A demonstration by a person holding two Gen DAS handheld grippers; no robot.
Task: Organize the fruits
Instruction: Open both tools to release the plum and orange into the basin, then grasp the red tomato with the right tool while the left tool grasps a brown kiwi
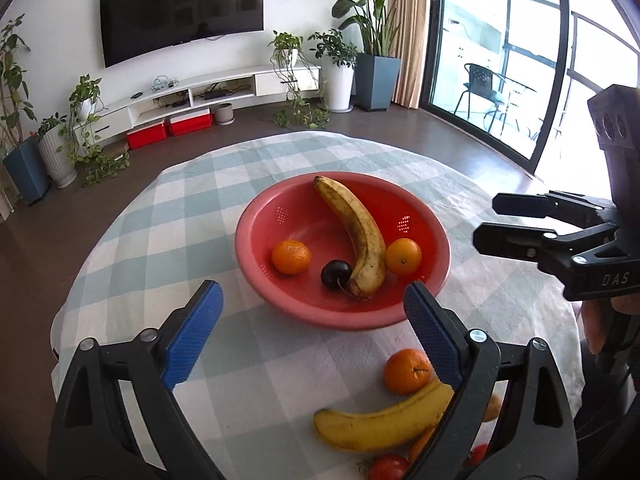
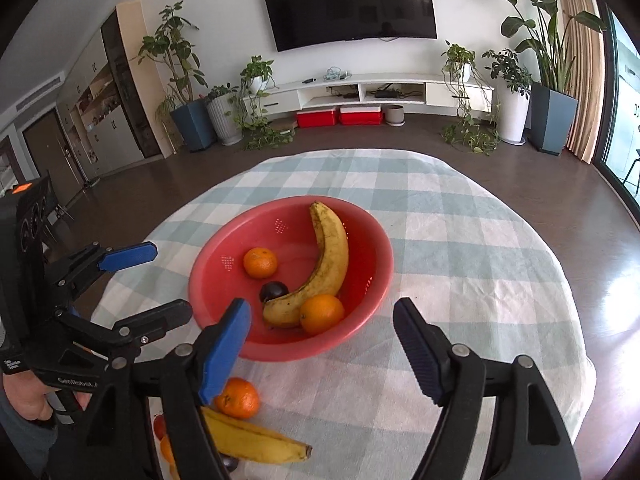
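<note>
Two grippers are shown with jaws spread apart and nothing held: the left gripper [image 1: 312,304] and the right gripper [image 2: 322,320], both poised near the table's front edge. Nearest the cameras, loose fruit is seen on the checked tablecloth [image 2: 460,240]: a yellow banana [image 1: 380,426], an orange [image 1: 406,371] touching it, and a red tomato-like fruit [image 1: 387,467] partly cut off by the frame. Further pieces behind the left gripper's right finger are hidden and cannot be identified. The banana is judged soft and easily bruised, so a light grip across its middle is advised; the orange is judged firm but prone to rolling, and is best taken across its widest part. Farther off, the red bowl [image 1: 256,216] is seen to hold a spotted banana [image 1: 356,232], two oranges and a dark plum-like fruit [image 1: 334,274].
</note>
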